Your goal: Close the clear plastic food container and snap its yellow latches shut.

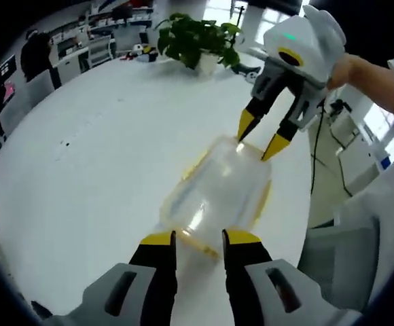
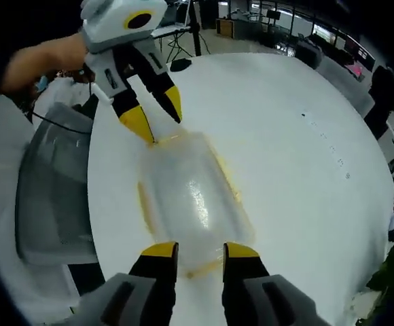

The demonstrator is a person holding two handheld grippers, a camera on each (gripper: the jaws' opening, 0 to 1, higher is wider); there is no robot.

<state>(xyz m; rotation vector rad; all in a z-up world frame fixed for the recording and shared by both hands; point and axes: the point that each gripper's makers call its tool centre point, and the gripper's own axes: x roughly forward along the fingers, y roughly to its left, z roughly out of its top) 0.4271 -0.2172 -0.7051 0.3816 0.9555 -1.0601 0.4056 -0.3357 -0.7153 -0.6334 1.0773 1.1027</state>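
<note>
The clear plastic container [image 1: 217, 193] lies on the round white table [image 1: 81, 170], its lid resting on top and yellow latches along its rim. My left gripper [image 1: 200, 239] stands open at the container's near short end, with the yellow edge just between the fingertips. My right gripper [image 1: 260, 138] comes in from the upper right, open, its tips touching the far short end. In the right gripper view the container [image 2: 190, 197] runs away from my right gripper [image 2: 200, 251], which straddles its near end, and the left gripper [image 2: 157, 117] meets the opposite end.
A potted plant [image 1: 197, 37] stands at the table's far side. A grey chair [image 2: 54, 190] sits beside the table edge, by the container. A person's hand [image 1: 367, 78] holds the right gripper. Desks and shelves [image 1: 95, 34] line the room behind.
</note>
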